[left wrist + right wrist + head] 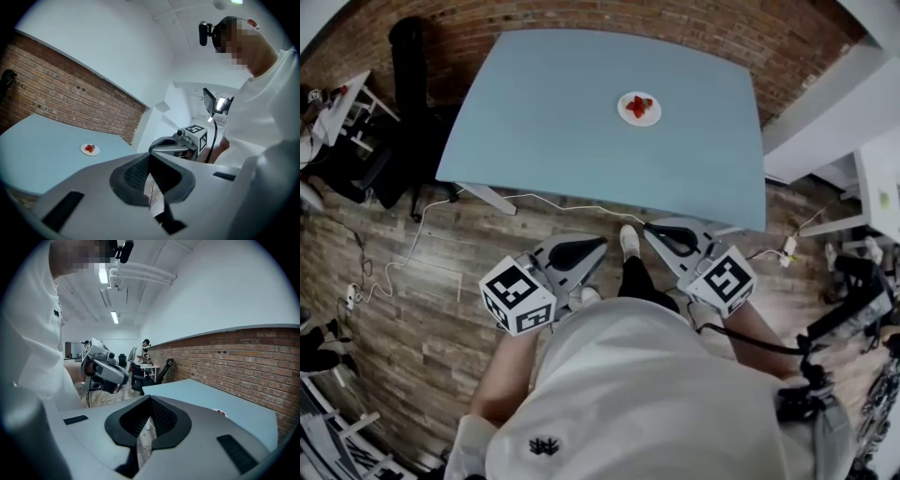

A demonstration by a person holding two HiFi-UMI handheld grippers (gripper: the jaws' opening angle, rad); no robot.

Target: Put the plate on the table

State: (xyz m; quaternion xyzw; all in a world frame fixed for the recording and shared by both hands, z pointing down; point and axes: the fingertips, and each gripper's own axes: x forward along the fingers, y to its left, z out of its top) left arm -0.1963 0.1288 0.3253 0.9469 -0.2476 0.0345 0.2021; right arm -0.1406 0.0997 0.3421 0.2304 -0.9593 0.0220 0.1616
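The plate [638,109] on the table [534,112] looks light, hard and easy to break, best held by its rim; the left tongs [150,161] and right tongs [149,404] are squeezed together, empty.

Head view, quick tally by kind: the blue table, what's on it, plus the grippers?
Light blue table: 1
White plate: 1
Red food pile on the plate: 1 (pieces too small to count)
Hand-held gripper: 2 (left hand-held gripper, right hand-held gripper, both shut, empty)
Total: 5
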